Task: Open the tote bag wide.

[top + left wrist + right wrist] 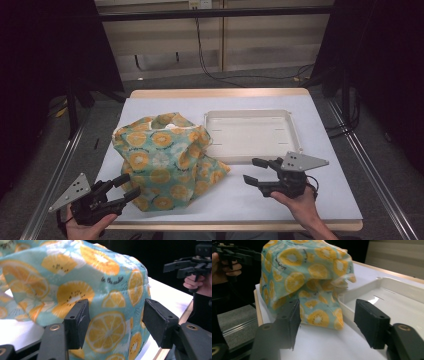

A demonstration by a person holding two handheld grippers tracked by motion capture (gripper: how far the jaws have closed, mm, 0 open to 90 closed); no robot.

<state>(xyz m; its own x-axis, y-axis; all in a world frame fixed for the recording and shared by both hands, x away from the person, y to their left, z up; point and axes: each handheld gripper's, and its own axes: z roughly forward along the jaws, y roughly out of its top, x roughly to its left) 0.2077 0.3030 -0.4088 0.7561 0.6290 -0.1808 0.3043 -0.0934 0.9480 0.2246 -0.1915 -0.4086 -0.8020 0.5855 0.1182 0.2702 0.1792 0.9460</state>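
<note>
1. A fruit-print cloth (165,160) sits heaped at the worktop's (320,200) near left, beside a white tray (250,134).
2. The left claw (131,186), jaws apart, faces the heap's near corner, seemingly lining up a pinch.
3. The right claw (253,170), jaws apart and empty, hovers clear.
</note>
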